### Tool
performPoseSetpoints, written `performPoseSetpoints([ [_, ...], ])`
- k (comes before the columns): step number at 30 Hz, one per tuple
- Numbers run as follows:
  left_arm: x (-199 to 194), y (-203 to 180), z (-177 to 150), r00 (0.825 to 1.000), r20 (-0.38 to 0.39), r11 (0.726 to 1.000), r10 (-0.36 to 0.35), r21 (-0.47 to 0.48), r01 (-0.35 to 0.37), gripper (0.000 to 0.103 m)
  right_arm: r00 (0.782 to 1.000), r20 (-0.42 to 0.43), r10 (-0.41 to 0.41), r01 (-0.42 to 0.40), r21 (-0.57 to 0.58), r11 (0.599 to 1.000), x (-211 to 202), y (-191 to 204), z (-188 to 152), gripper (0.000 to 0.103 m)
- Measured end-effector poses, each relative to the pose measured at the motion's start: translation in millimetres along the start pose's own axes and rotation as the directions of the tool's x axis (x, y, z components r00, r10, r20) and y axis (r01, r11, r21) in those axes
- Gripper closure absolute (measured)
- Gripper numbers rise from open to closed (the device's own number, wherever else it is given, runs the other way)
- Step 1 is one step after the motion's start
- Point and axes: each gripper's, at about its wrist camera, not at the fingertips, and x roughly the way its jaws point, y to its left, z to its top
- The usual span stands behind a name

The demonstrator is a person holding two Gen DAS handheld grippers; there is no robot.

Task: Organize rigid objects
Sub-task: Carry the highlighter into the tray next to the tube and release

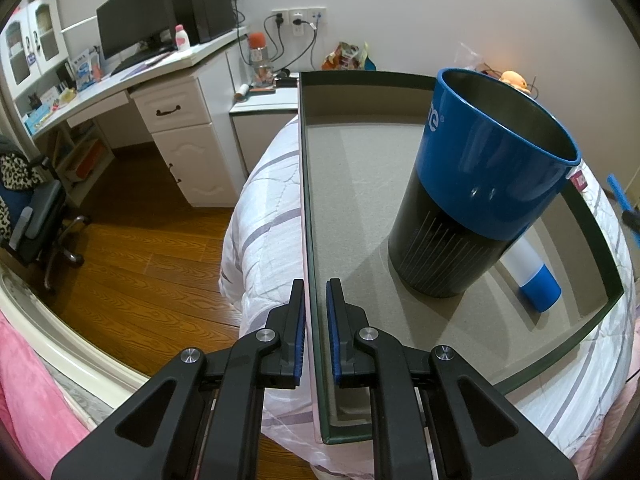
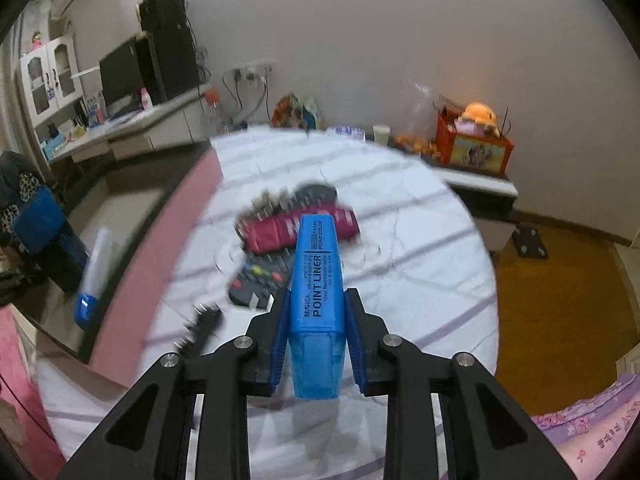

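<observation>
My left gripper [image 1: 316, 286] is shut on the left wall of a shallow dark-green box [image 1: 310, 208] that lies on the bed. In the box stand a blue-and-black cup [image 1: 480, 200] and, behind it, a lying white tube with a blue cap [image 1: 532, 276]. My right gripper [image 2: 318, 296] is shut on a blue Point Liner highlighter [image 2: 318, 280] and holds it above the bed. Below it lie a magenta pouch [image 2: 296, 230], a black remote [image 2: 260, 280] and a black comb-like item [image 2: 202, 326], all blurred. The box and tube [image 2: 94, 276] show at the left of the right wrist view.
A white desk [image 1: 120, 80] with a monitor and drawers stands at the far left, with an office chair [image 1: 36, 216] on the wooden floor. A nightstand [image 1: 260, 116] sits beyond the box. An orange plush and a red box [image 2: 474, 142] sit on a low stand at the right.
</observation>
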Motion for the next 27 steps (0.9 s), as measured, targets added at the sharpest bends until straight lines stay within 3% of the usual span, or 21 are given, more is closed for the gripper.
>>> performPoseSetpoints([
  [9, 1, -2, 0, 1.000, 0.000, 1.000, -0.003, -0.001, 0.003, 0.093, 0.987, 0.094, 0.129, -0.118, -0.114, 0.987, -30, 68, 35, 0.076],
  [17, 1, -6, 0, 1.000, 0.004, 1.000, -0.016, 0.001, 0.016, 0.093, 0.979, 0.002, 0.202, -0.195, -0.257, 0.946, 2, 156, 34, 0.076],
  [27, -2, -3, -1, 0.999, 0.008, 0.999, -0.032, -0.003, 0.032, 0.093, 0.991, -0.098, 0.088, -0.118, -0.360, 0.926, 45, 197, 15, 0.076],
])
